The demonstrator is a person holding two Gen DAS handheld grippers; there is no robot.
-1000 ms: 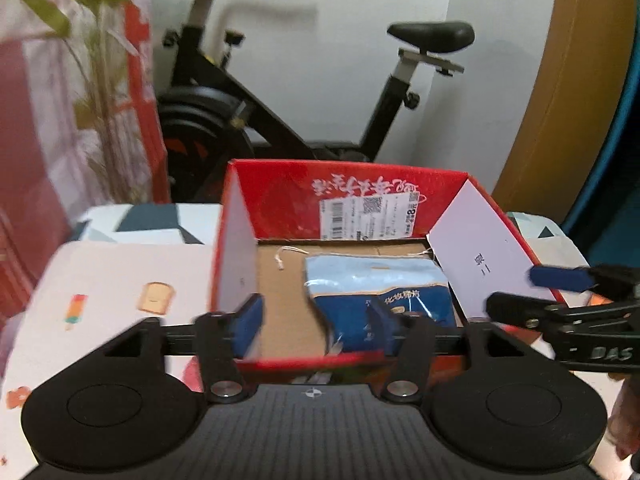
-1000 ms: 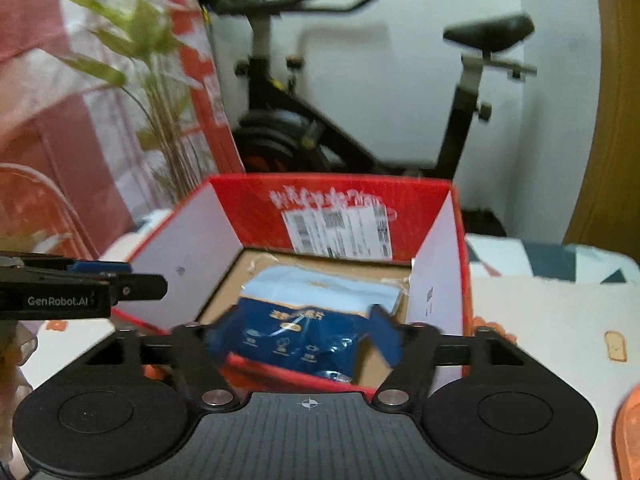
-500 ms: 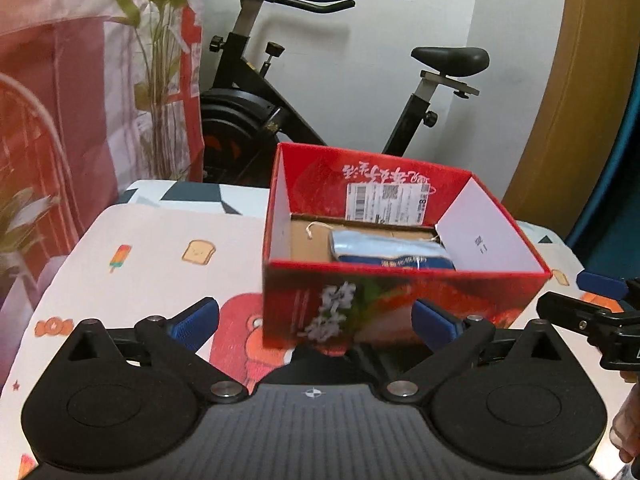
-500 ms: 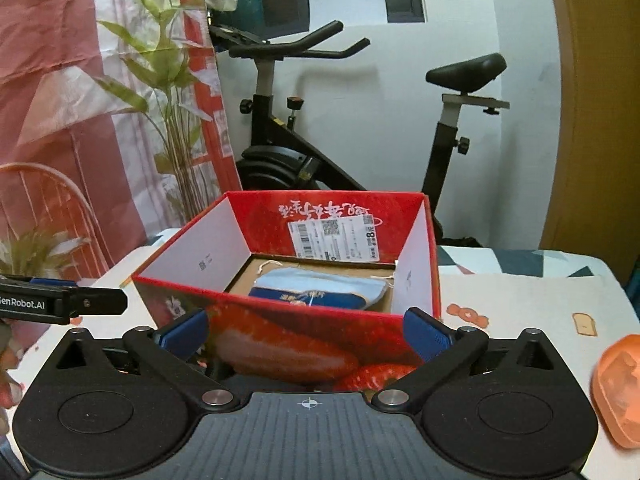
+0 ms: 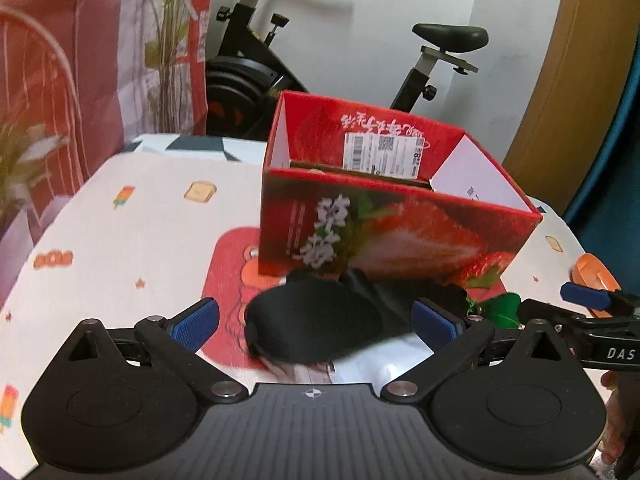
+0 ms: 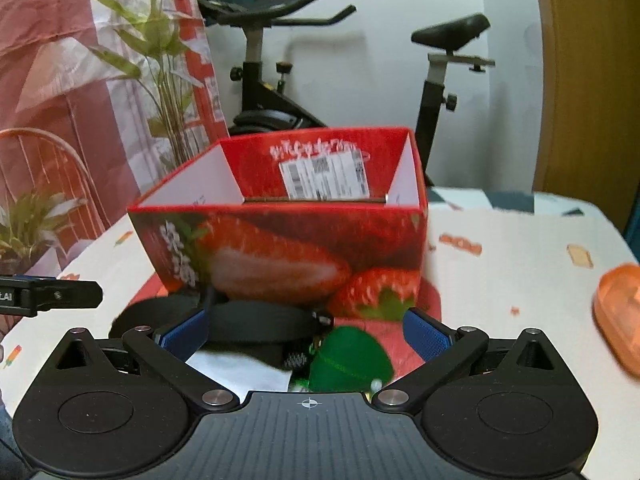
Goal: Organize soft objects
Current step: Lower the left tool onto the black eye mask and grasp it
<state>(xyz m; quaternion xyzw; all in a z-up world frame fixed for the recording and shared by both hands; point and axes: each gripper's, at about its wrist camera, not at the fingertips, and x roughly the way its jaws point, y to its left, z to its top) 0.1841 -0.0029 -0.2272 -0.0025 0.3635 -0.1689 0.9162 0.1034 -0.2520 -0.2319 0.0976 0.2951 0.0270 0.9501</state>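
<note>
Straight ahead of both my grippers stands the red strawberry box point(image 5: 396, 232) on the patterned tablecloth point(image 5: 132, 232). From this low angle I see only its inner walls, not what lies inside. A white shipping label point(image 5: 382, 152) with a barcode and QR code is stuck to the far inner wall, below white Chinese writing that I cannot read.

My left gripper point(image 5: 316, 322) is spread wide, holding nothing. Between its blue pads lies a black soft item point(image 5: 320, 320), resting against the box's near wall.

My right gripper point(image 6: 306, 334) is also spread and empty. Between its fingers lie the same black item and a green object point(image 6: 348, 358), atop something white point(image 6: 236, 372). An orange container point(image 6: 618, 308) sits far to its right. "DAS" shows on my right gripper's side in the left view.
</note>
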